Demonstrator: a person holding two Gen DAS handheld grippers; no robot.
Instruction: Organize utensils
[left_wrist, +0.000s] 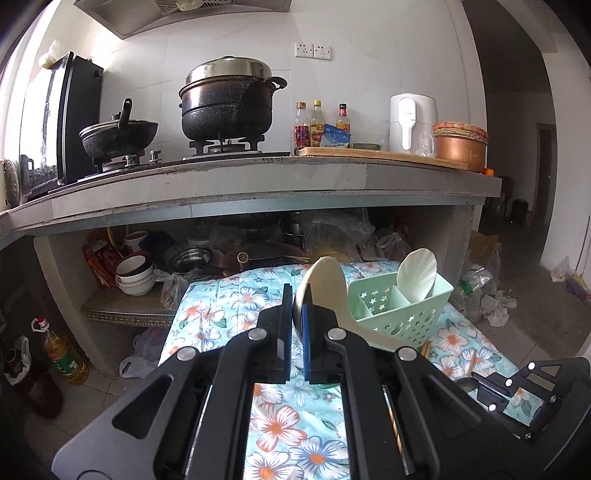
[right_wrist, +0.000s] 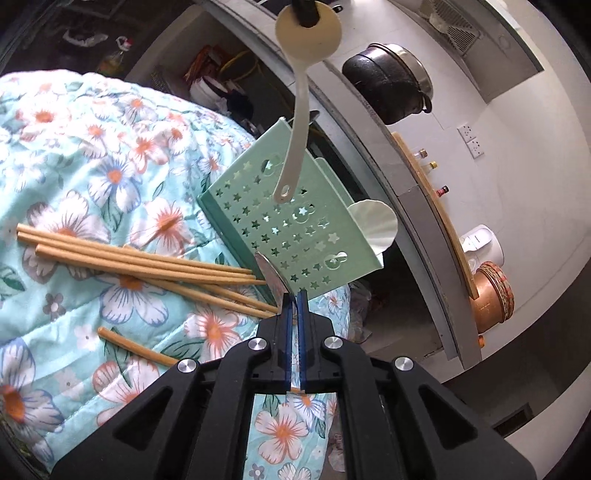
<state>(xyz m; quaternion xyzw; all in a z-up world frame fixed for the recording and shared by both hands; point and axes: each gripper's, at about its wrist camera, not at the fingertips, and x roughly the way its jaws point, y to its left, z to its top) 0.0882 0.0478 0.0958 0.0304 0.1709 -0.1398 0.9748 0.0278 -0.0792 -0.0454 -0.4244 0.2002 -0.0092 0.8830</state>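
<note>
Our two black hand-held grippers with blue-lined fingers

We are seeing the left hand-held gripper (left_wrist: 297, 306) wearing a matte black plastic shell, its linkage arms fanning out wide and showing long slotted cut-outs, with round silver pivot screws gleaming at the joints and blue pads lining the inner faces of both fingers. We are seeing the right hand-held gripper (right_wrist: 294, 306) sharing that same black frame, silver screws and thin blue finger pads (right_wrist: 302, 332), and appearing from the left view as a black bracket dotted with small bright screws.

2 pale spoons (right_wrist: 308, 29), 1 metal spoon (right_wrist: 271, 275), 1 green caddy (right_wrist: 295, 221), roughly 7 chopsticks (right_wrist: 147, 264).
</note>
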